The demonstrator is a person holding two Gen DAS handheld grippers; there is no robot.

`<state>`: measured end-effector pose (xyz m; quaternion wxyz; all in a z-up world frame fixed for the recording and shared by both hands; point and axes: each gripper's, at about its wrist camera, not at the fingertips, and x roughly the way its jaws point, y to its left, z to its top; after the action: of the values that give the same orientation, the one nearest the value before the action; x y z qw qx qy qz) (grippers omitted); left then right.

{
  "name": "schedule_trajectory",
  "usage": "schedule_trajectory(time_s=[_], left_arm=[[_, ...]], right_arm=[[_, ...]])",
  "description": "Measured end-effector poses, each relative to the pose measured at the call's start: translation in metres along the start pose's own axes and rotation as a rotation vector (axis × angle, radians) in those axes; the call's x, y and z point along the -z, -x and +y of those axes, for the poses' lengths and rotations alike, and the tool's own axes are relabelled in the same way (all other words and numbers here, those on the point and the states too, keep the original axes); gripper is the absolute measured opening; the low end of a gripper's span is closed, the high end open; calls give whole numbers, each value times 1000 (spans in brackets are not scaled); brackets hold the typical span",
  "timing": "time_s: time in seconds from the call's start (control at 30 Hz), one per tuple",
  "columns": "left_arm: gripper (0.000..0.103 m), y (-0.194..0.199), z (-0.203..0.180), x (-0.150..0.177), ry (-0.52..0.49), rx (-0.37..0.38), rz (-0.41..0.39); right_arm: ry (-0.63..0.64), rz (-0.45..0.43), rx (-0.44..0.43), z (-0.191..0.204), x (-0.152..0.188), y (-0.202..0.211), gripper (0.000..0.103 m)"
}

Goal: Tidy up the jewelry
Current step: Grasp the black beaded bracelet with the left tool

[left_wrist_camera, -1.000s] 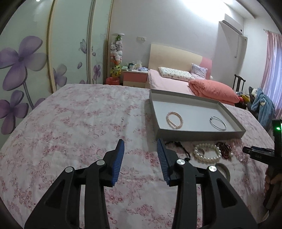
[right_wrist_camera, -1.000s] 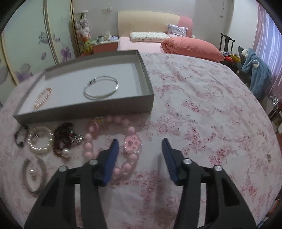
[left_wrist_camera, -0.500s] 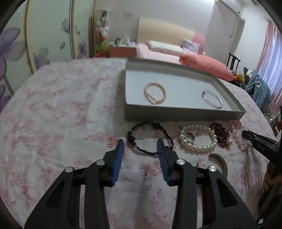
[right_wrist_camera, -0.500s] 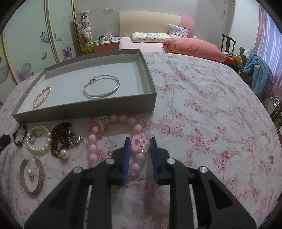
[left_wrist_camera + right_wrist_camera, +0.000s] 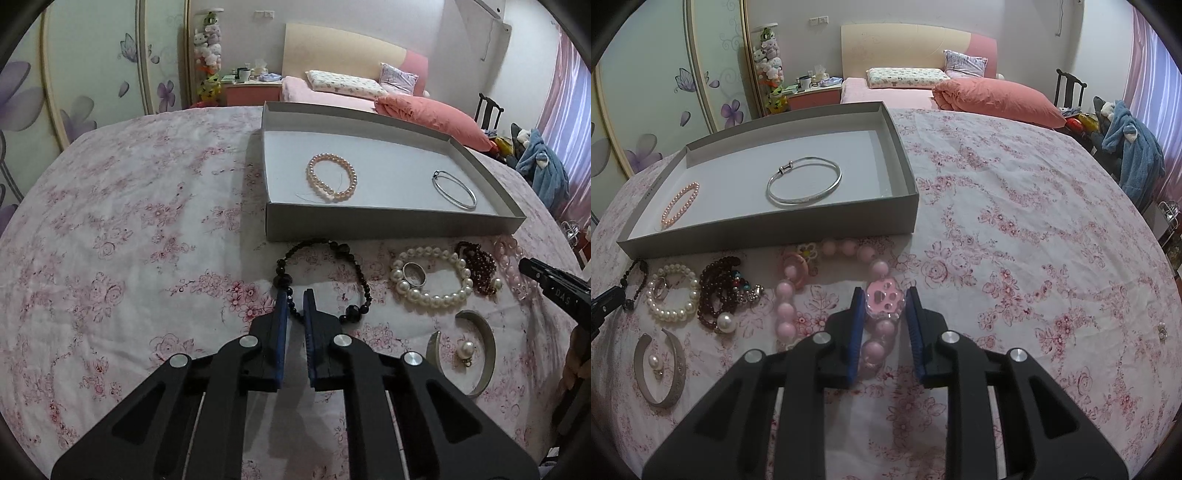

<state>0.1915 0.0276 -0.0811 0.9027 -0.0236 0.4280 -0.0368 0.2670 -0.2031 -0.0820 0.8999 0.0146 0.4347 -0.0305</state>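
A grey tray (image 5: 391, 225) (image 5: 768, 232) on the floral cloth holds a pink pearl bracelet (image 5: 331, 177) and a silver bangle (image 5: 454, 184) (image 5: 804, 180). In front of it lie a black bead bracelet (image 5: 325, 280), a white pearl bracelet (image 5: 430, 280) with a ring, a dark red bead bracelet (image 5: 478, 267), a silver cuff (image 5: 480, 350) and a pink bead bracelet (image 5: 827, 291) with a paw charm (image 5: 885, 300). My left gripper (image 5: 295, 301) is shut on the black bracelet's near edge. My right gripper (image 5: 885, 301) is shut on the paw charm.
The table's round edge falls away at the right (image 5: 1145, 240) and left (image 5: 29, 192). A bed (image 5: 960, 88), a nightstand (image 5: 251, 86) and a chair with clothes (image 5: 1123, 140) stand behind. My right gripper's tip (image 5: 543, 275) shows at the left wrist view's right edge.
My left gripper moved forward to the black bracelet and closed on it. My right gripper closed from wide open onto the pink paw charm.
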Motion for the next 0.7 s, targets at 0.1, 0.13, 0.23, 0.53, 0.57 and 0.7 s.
schedule_trajectory(time_s=[0.1, 0.13, 0.23, 0.53, 0.57, 0.7], left_arm=[[10, 0, -3, -1, -1, -4, 1], [10, 0, -3, -1, -1, -4, 0], [10, -2, -6, -5, -5, -10, 1], [4, 4, 0, -5, 4, -7, -24], [4, 8, 2, -4, 6, -8, -41], [4, 30, 10, -2, 31, 22, -115]], right_arm=[[0, 0, 0, 0, 0, 0, 24], [0, 0, 0, 0, 0, 0, 24], [0, 0, 0, 0, 0, 0, 24], [-53, -24, -64, -9, 2, 6, 22], [-68, -44, -81, -10, 3, 11, 22], [-98, -143, -154, -11, 3, 38, 22]])
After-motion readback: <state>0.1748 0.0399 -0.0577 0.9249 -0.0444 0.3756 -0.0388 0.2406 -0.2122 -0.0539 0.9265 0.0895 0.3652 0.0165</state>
